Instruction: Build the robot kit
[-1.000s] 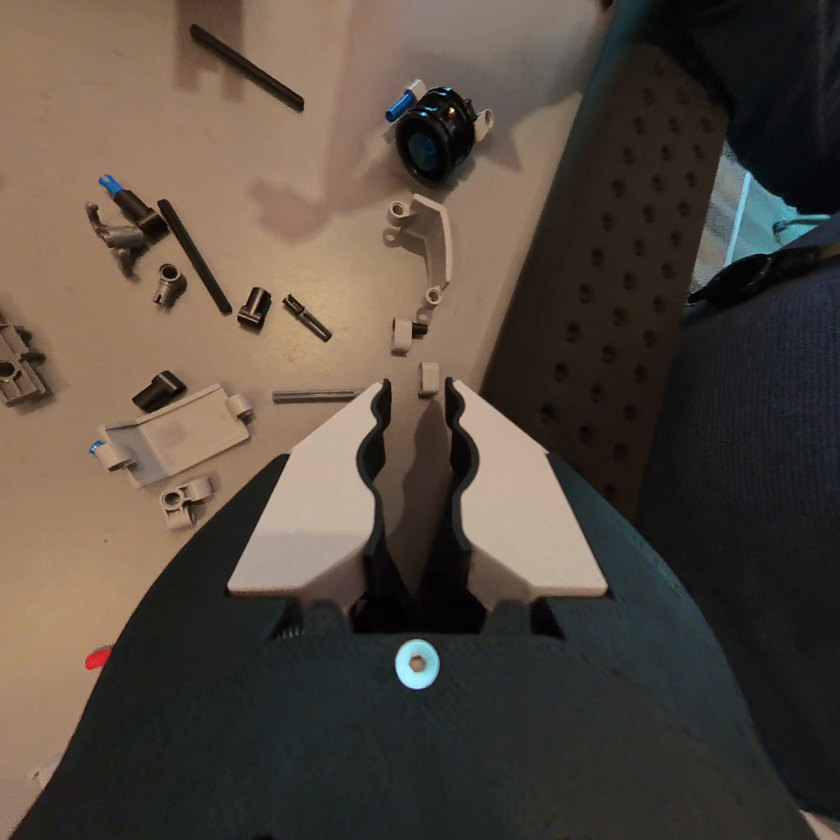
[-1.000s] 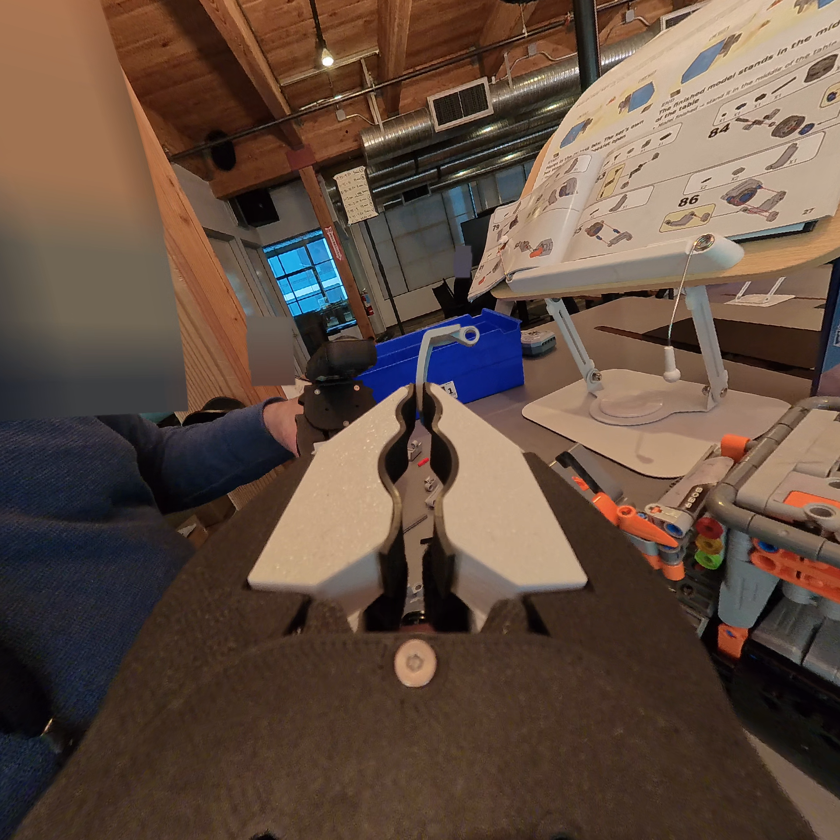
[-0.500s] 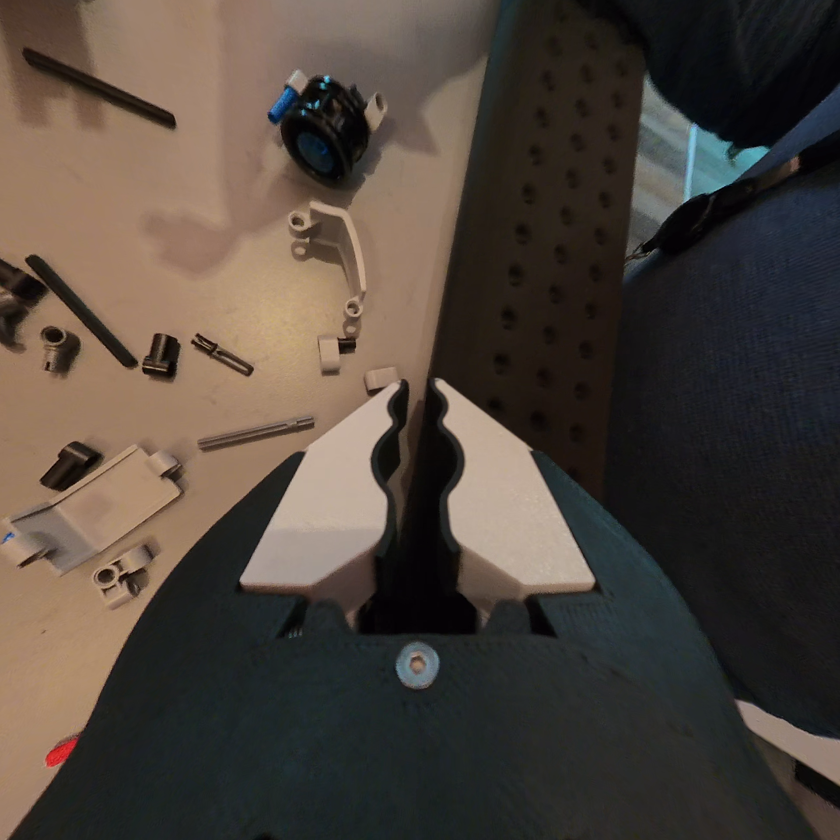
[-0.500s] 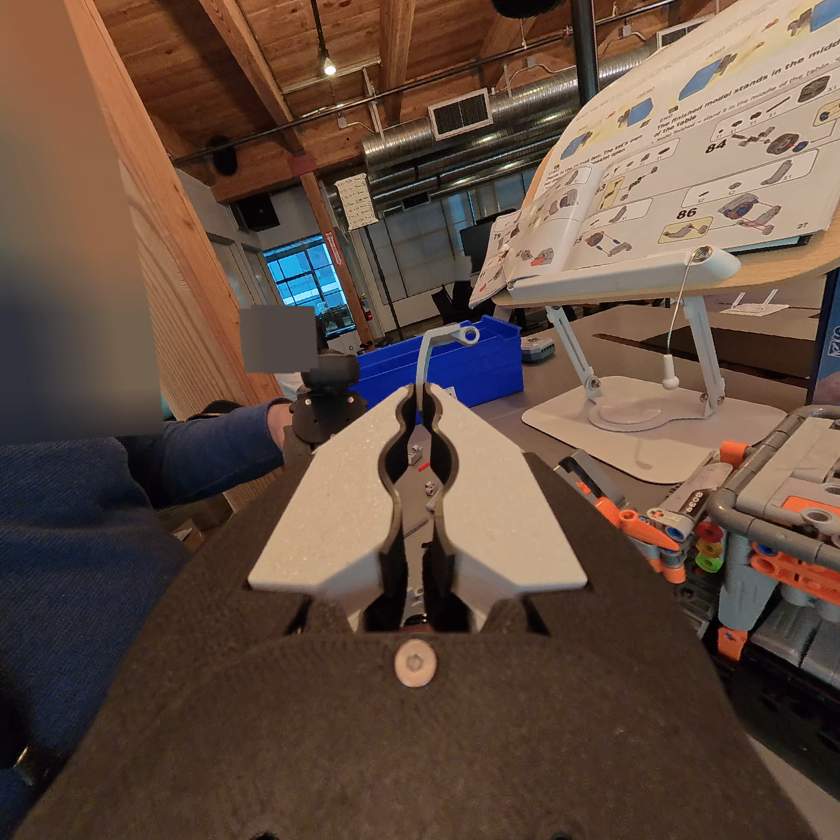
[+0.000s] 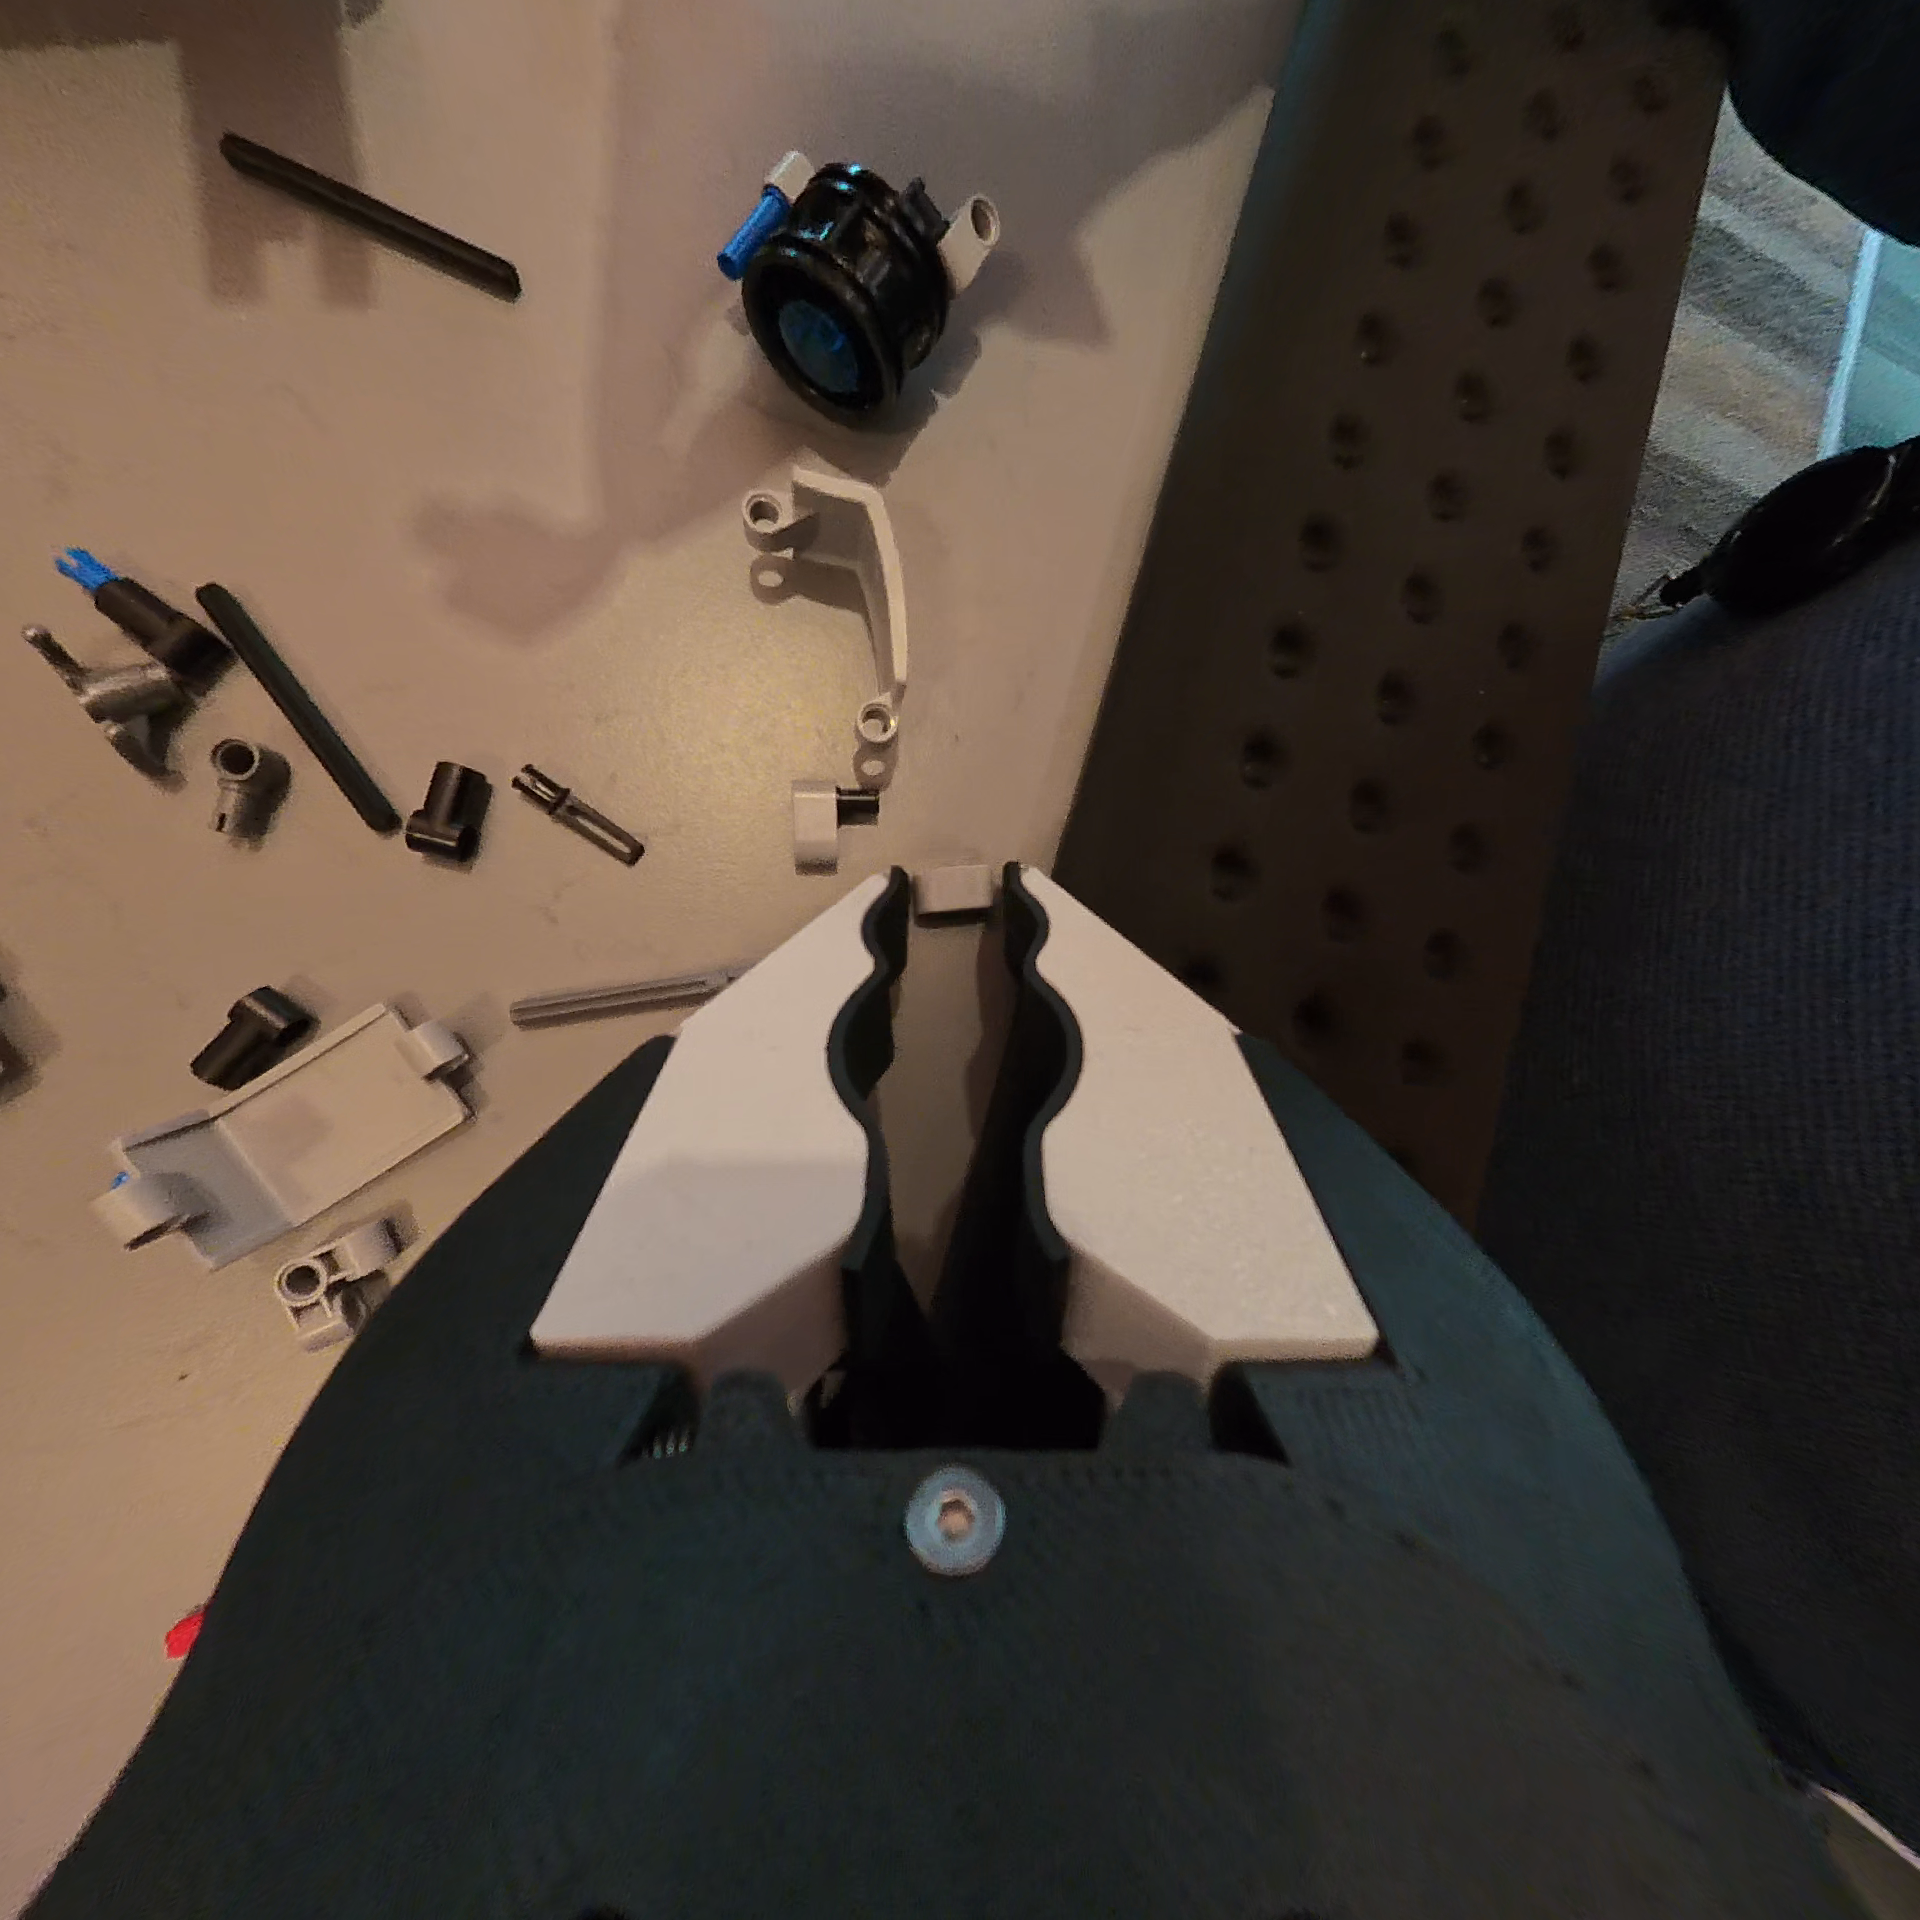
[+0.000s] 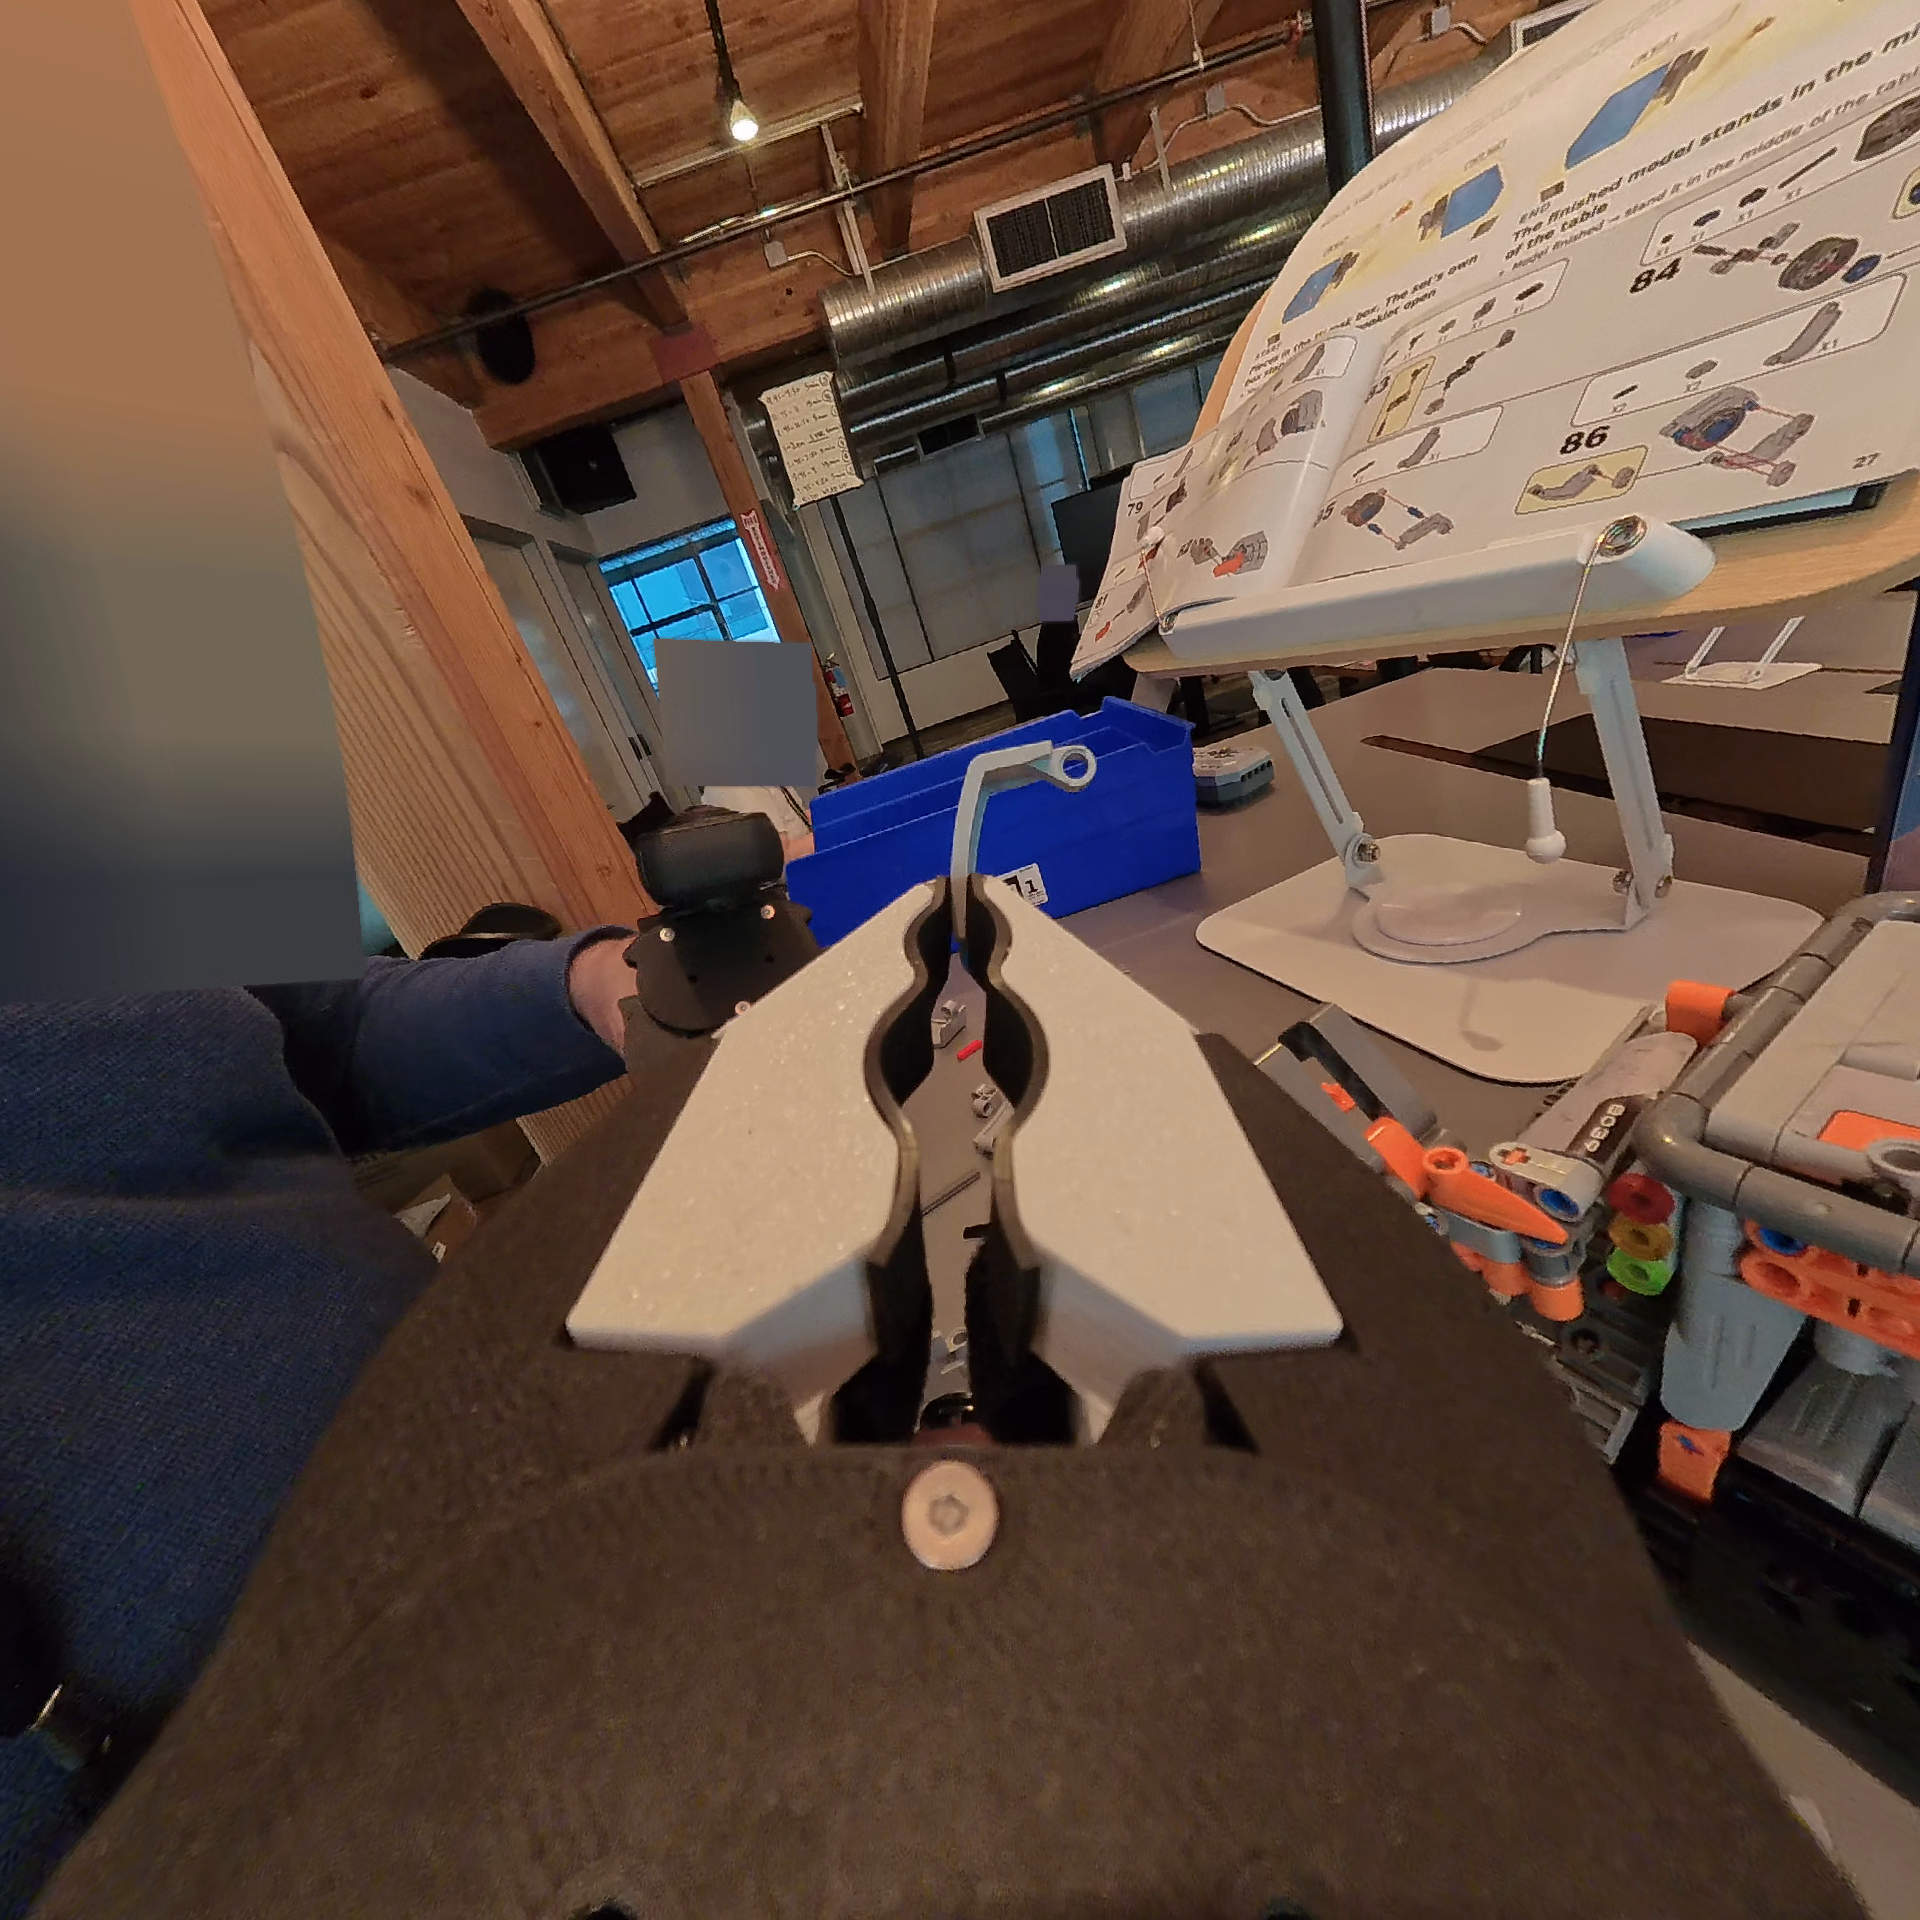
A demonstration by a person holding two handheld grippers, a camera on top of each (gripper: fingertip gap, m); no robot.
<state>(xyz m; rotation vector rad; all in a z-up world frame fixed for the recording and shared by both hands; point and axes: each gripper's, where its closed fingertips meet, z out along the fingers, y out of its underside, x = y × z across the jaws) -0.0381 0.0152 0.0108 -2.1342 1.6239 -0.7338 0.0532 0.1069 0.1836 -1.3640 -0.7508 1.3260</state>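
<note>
- pale beige tabletop strewn with loose plastic building parts fills the left wrist view; timber beams and ducts hang behind the right one
- left gripper fingers parted, a small light-grey plastic bush sitting between the tips, not yet pinched
- just beyond the tips: a grey connector with black pin, a curved light-grey panel piece, then a black wheel hub with blue centre
- right gripper clenched on a thin curved grey plastic arm rising past its tips
- beyond it a blue plastic bin; to the right an open instruction booklet on a white stand, print not repeated
</note>
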